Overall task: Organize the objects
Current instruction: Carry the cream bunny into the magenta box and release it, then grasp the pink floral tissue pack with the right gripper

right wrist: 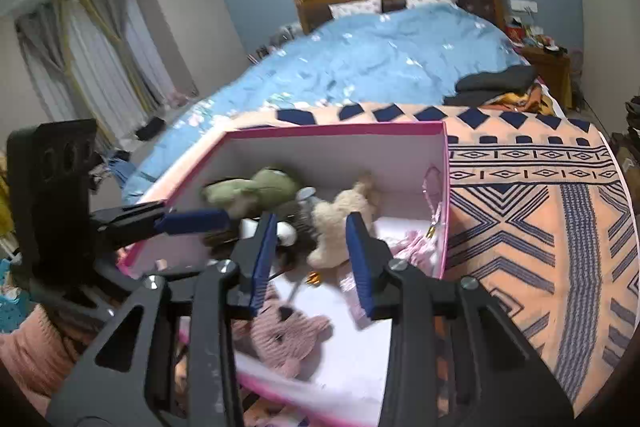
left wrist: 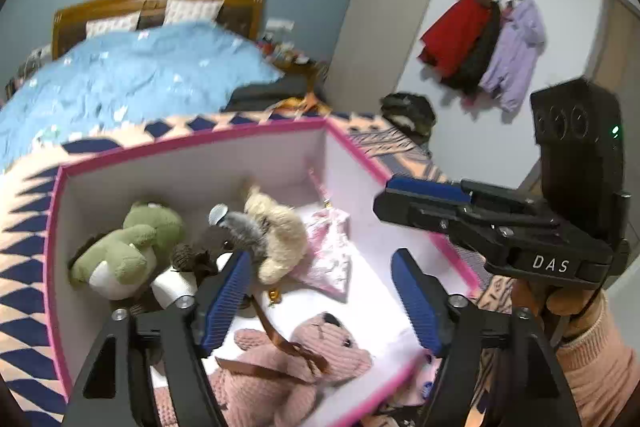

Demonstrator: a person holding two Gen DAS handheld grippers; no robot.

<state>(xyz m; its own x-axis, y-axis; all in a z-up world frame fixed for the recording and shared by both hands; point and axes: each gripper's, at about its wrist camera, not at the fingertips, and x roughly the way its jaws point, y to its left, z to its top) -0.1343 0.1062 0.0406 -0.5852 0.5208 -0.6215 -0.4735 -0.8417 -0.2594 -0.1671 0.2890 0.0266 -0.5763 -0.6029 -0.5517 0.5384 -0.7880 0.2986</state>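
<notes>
We held the left gripper (left wrist: 320, 297) over the pink-rimmed box (left wrist: 192, 143), its jaws spread wide and gripping nothing. The pink knitted bear (left wrist: 304, 355) lay in the box directly below, at six o'clock from the fingertips, its body running roughly toward eight o'clock. The right gripper (right wrist: 312, 263) hovered partly open, apparently empty, though blur hid detail; the left seemed nearer the bear.

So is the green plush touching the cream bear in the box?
Apart. The left wrist view shows the green plush at the box's left wall and the cream bear further right, with a grey furry toy between them.
</notes>
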